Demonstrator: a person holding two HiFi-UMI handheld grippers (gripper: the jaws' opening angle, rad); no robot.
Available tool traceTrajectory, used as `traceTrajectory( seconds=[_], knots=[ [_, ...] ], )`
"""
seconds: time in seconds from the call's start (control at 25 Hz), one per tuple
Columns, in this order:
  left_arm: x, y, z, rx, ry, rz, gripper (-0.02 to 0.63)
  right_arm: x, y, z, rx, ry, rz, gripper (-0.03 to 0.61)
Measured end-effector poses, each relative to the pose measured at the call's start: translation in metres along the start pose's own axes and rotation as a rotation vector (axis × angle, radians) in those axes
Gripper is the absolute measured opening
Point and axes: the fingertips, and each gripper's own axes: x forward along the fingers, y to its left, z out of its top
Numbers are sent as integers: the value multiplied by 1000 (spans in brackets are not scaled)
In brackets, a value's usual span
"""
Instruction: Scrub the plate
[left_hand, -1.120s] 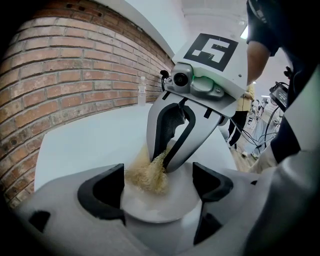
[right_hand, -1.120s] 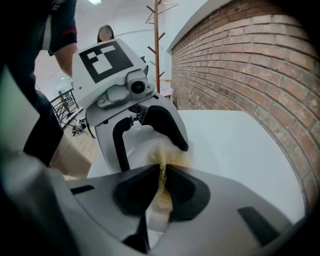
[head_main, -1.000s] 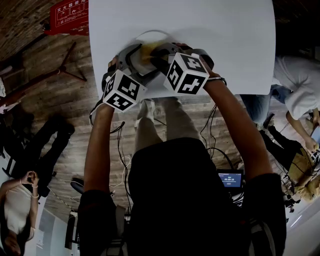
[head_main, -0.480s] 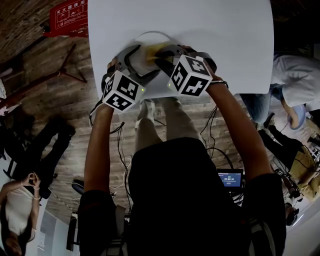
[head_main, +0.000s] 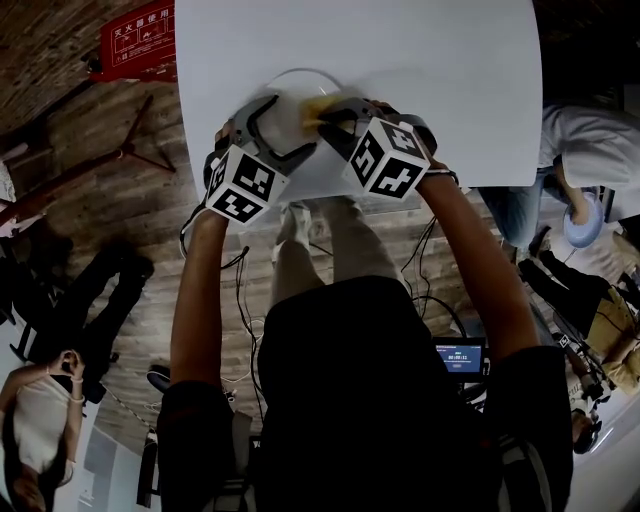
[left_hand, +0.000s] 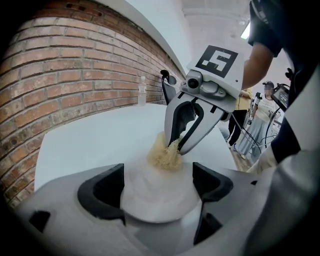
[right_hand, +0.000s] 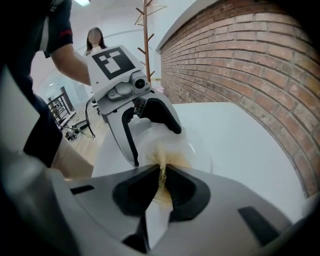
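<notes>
A white plate (head_main: 296, 88) lies near the front edge of the white table (head_main: 440, 80). My left gripper (head_main: 285, 125) is shut on the plate's near left rim; in the left gripper view the plate (left_hand: 157, 197) fills the gap between the two black pads (left_hand: 102, 192). My right gripper (head_main: 325, 112) is shut on a yellow scrubber (head_main: 316, 104) and presses it onto the plate. In the right gripper view the scrubber (right_hand: 161, 172) is pinched between the jaws, with the plate (right_hand: 196, 149) just beyond. From the left gripper view the scrubber (left_hand: 165, 155) sits under the right gripper (left_hand: 181, 145).
A clear bottle (left_hand: 142, 91) stands at the table's far side by the brick wall (left_hand: 65, 75). People stand beside the table's right side (head_main: 590, 170). A coat stand (right_hand: 146, 35) is behind. A laptop (head_main: 462, 358) and cables lie on the wooden floor.
My right gripper has slid the scrubber to the right across the plate. The left gripper has kept its hold on the rim and hardly moved.
</notes>
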Motion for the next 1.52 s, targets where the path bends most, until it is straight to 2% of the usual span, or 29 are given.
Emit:
traceTrajectory(
  seconds=[0.52, 0.64, 0.76, 0.92, 1.28, 1.36, 1.44, 1.52],
  knots=[
    [3, 2, -2, -12, 11, 2, 408, 2, -1, 1, 24, -19, -41, 38],
    [2, 4, 0, -43, 10, -1, 408, 3, -2, 1, 40, -23, -52, 38],
    [-5, 3, 9, -67, -10, 3, 407, 0, -1, 4, 76, -51, -62, 38],
    [-18, 1, 31, -53, -47, 18, 407, -14, -6, 15, 116, -104, -94, 38],
    [-58, 5, 74, -66, -133, 72, 403, -61, -28, 37, 224, -209, -219, 37],
    [-68, 6, 81, -59, -155, 91, 365, -70, -30, 41, 255, -237, -242, 38],
    [-79, 6, 87, -57, -178, 118, 236, -78, -29, 47, 288, -267, -261, 38],
    [-91, 5, 95, -66, -208, 139, 177, -88, -25, 53, 321, -296, -275, 38]
  ],
)
